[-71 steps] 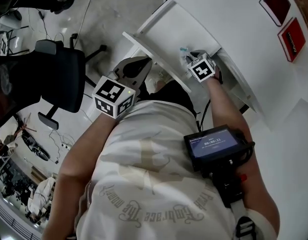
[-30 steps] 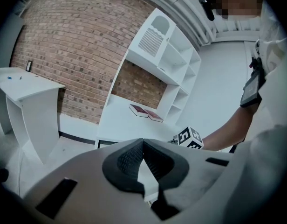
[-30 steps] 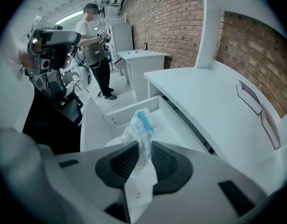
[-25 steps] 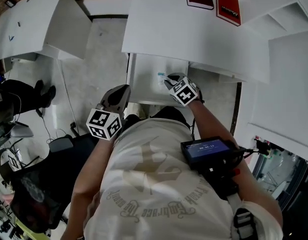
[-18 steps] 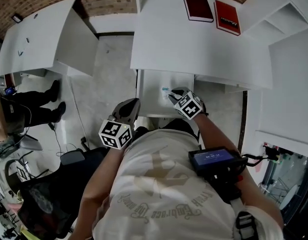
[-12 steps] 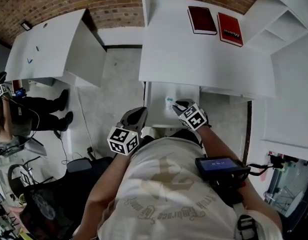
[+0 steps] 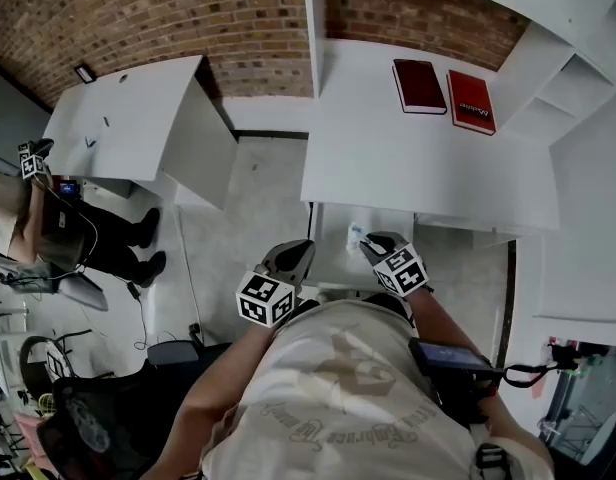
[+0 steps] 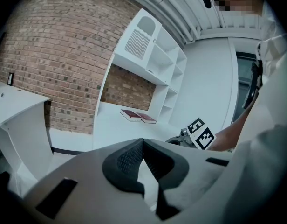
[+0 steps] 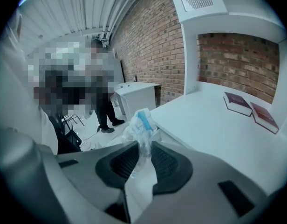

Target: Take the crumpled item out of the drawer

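Observation:
The crumpled item (image 9: 140,123), a scrunched clear plastic wrapper with a blue patch, sticks up from between the pads of my right gripper (image 9: 144,151), which is shut on it. In the head view the same wrapper (image 7: 356,234) shows at the tip of the right gripper (image 7: 372,244), over the open white drawer (image 7: 329,240) under the desk. My left gripper (image 7: 295,258) hangs just left of the drawer. Its jaws (image 8: 143,142) are shut with nothing between them. The right gripper's marker cube (image 8: 201,133) shows beyond them.
A white desk (image 7: 428,163) carries two red books (image 7: 420,72) (image 7: 471,101) near a brick wall. A second white desk (image 7: 128,118) stands to the left, with a person (image 7: 58,228) beside it. White shelves (image 7: 578,98) rise at the right. An office chair (image 7: 78,418) sits behind.
The head view has pulled back and up, so the desk, the books and the brick wall come into sight. Both grippers sit lower in the picture. The right gripper still holds the wrapper.

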